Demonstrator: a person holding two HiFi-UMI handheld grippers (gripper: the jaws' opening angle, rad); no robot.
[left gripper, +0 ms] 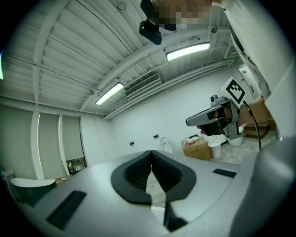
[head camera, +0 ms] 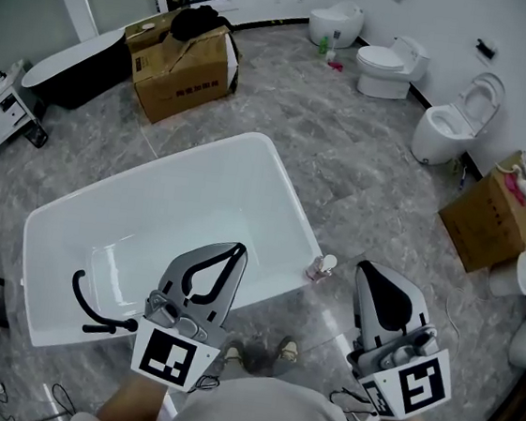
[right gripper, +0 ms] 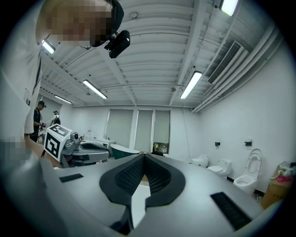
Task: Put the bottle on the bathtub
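A small pinkish bottle (head camera: pixel 321 266) with a white cap stands upright at the near right corner of the white bathtub (head camera: pixel 277 173), seemingly on its rim. My left gripper (head camera: pixel 239 247) is held over the tub's near rim, left of the bottle, its jaws shut on nothing. My right gripper (head camera: pixel 362 266) is just right of the bottle, also shut and empty. Both gripper views point up and away, so the bottle is hidden there. The left gripper (left gripper: pixel 151 158) shows closed pads, as does the right gripper (right gripper: pixel 143 161).
A black faucet (head camera: pixel 90 305) sits on the tub's near left rim. Cardboard boxes stand at the back (head camera: pixel 185 62) and at the right (head camera: pixel 490 221). Toilets (head camera: pixel 390 66) line the right wall. A black bathtub (head camera: pixel 77 66) is at the far left.
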